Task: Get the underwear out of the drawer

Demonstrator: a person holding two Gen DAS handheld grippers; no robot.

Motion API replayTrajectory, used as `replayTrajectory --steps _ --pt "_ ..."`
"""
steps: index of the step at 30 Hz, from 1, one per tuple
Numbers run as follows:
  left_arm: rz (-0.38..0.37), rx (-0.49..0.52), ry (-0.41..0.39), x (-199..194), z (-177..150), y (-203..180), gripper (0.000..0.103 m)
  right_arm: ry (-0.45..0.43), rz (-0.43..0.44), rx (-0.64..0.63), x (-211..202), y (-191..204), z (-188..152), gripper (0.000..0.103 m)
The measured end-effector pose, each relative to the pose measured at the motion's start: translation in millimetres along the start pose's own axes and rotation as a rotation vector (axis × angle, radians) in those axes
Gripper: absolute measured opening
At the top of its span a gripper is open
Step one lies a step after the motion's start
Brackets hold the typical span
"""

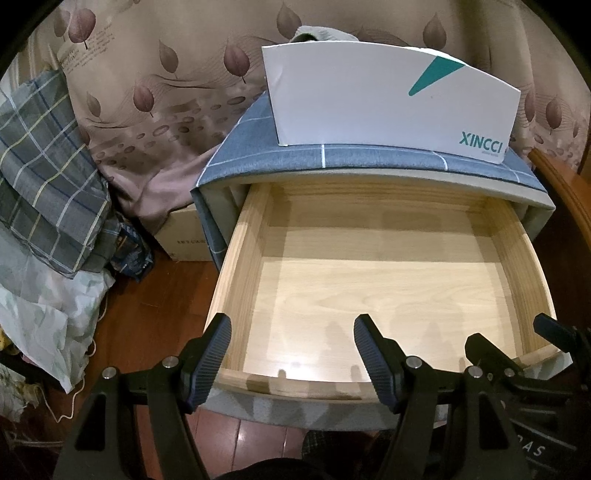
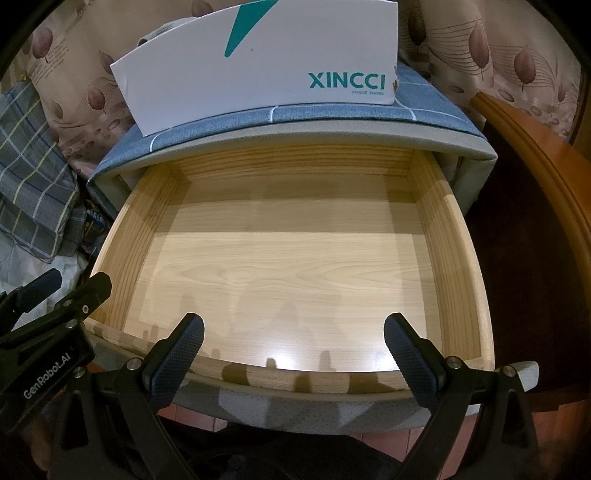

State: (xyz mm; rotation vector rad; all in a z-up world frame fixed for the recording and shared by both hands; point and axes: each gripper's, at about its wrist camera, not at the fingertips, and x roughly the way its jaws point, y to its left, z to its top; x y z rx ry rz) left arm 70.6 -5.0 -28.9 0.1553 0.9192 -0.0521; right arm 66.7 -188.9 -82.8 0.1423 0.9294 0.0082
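The wooden drawer (image 1: 369,273) stands pulled out of a low cabinet (image 1: 369,158) wrapped in blue-grey cloth with white grid lines. Its pale wood floor (image 2: 288,273) lies bare in both views, lit in a bright band across the middle and shadowed toward the back wall. No underwear can be seen inside the drawer. On the cabinet top, directly above the drawer's back edge, sits a white shoe box (image 1: 391,103) marked XINCCI in teal, with a bit of grey fabric (image 1: 317,33) showing over its upper rim; what that fabric is cannot be told. The left gripper (image 1: 291,332) hovers above the drawer's front left corner, its fingers spread wide and holding nothing. The right gripper (image 2: 293,328) hovers over the drawer's front rail (image 2: 295,376), likewise spread apart and empty. Each gripper appears at the edge of the other's view, side by side at the drawer front. To the left of the drawer, a plaid cloth (image 1: 44,177) lies heaped on pale crumpled sheets, near a cardboard box (image 1: 184,236) on the reddish wood floor (image 1: 147,302). Behind the cabinet hangs a beige cloth with a leaf print (image 1: 155,92). To the right of the drawer stands a brown wooden furniture edge (image 2: 535,155).
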Motion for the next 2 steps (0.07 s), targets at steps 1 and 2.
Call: replayTrajectory --steps 1,2 --pt "0.002 -0.001 0.002 0.2 -0.1 0.2 0.071 0.0 -0.001 -0.001 0.0 0.0 -0.2 0.097" --pt "0.003 -0.002 0.003 0.2 0.3 0.4 0.071 -0.001 -0.001 -0.001 0.0 0.0 0.0 0.097"
